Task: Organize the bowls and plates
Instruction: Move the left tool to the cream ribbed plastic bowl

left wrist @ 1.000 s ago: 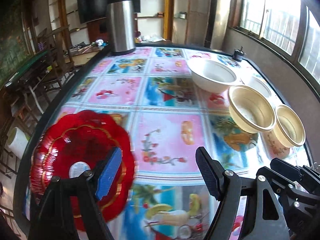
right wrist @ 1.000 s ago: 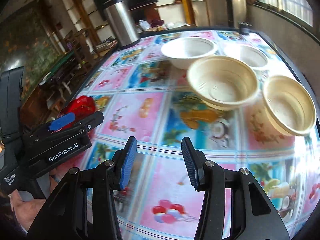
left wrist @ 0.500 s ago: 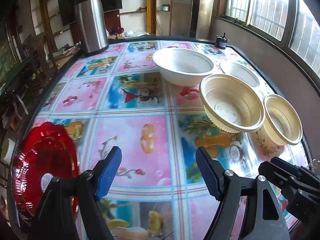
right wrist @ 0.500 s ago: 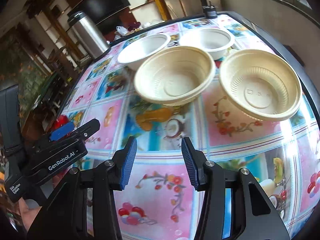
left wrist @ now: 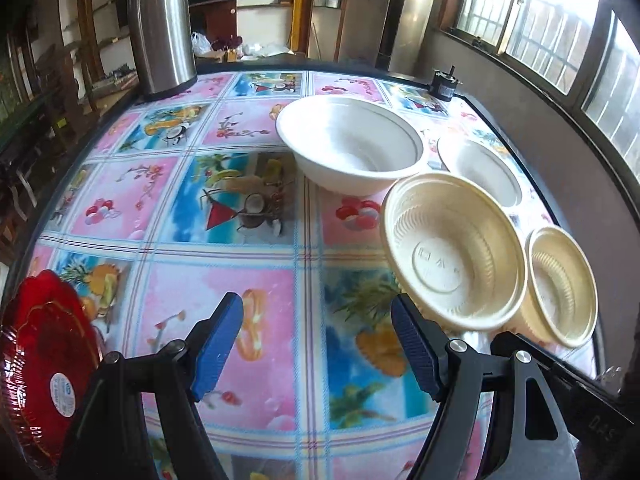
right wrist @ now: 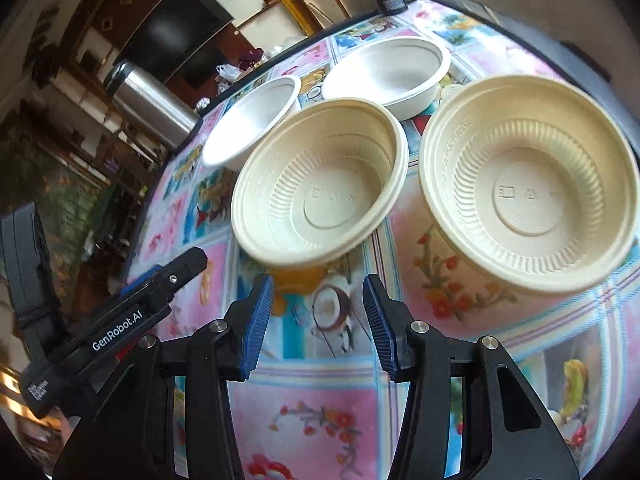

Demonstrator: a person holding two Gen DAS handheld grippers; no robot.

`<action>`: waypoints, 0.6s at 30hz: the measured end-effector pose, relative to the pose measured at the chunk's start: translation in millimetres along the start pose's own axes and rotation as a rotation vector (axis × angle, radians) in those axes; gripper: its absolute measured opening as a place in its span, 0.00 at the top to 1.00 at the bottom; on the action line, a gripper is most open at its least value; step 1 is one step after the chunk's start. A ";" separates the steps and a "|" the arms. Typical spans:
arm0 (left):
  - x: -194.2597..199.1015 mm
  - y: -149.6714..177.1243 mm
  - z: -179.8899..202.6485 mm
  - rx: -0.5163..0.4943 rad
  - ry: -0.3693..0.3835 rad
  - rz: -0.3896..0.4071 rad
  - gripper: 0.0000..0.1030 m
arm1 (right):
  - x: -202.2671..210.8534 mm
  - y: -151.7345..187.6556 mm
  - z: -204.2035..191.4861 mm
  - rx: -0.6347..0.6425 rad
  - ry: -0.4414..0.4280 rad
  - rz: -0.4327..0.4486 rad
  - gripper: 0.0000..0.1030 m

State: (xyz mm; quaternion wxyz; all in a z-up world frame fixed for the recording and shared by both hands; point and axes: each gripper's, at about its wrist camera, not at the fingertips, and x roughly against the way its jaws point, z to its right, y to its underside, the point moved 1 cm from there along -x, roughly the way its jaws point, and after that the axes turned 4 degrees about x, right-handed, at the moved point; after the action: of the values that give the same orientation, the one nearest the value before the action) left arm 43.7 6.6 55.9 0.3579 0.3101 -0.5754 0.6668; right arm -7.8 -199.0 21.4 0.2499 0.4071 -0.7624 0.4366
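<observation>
Two white bowls (left wrist: 352,144) (left wrist: 480,168) and two cream ribbed bowls (left wrist: 452,248) (left wrist: 560,284) stand on the right half of the table. A red plate (left wrist: 44,360) lies at the near left edge. My left gripper (left wrist: 316,348) is open and empty above the table, left of the larger cream bowl. My right gripper (right wrist: 318,324) is open and empty, just in front of the near cream bowl (right wrist: 320,184); the other cream bowl (right wrist: 528,180) is to its right, the white bowls (right wrist: 388,68) (right wrist: 252,120) behind.
A steel thermos jug (left wrist: 160,28) stands at the far left corner of the table (left wrist: 240,216), with its fruit-print cloth. A small black object (left wrist: 444,86) sits at the far right edge. A wall with windows runs along the right. Chairs stand to the left.
Both grippers have moved forward and to the right toward the bowls. The red plate has slid to the left edge of the left wrist view. The bowls look larger and nearer.
</observation>
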 end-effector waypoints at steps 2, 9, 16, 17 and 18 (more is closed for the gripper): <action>-3.5 -4.2 2.8 -0.002 0.003 -0.004 0.26 | -1.0 -3.0 1.4 -0.026 -0.016 0.009 0.55; -12.7 -14.0 12.3 -0.012 -0.001 -0.010 0.26 | -2.1 -13.9 4.1 -0.026 0.050 0.031 0.55; -28.9 -21.2 24.3 -0.057 -0.025 -0.032 0.26 | -9.0 -27.7 13.2 -0.033 0.088 0.041 0.55; -31.2 -21.8 25.3 -0.063 -0.033 -0.032 0.26 | -9.5 -29.4 14.2 -0.029 0.094 0.043 0.55; -33.2 -22.5 25.6 -0.066 -0.038 -0.034 0.26 | -10.2 -31.7 15.3 -0.028 0.098 0.046 0.55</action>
State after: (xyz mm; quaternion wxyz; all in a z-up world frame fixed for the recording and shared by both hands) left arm 80.8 -20.8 44.5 0.3683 0.3205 -0.5983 0.6354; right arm 23.9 -217.2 21.0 0.2828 0.3641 -0.7643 0.4508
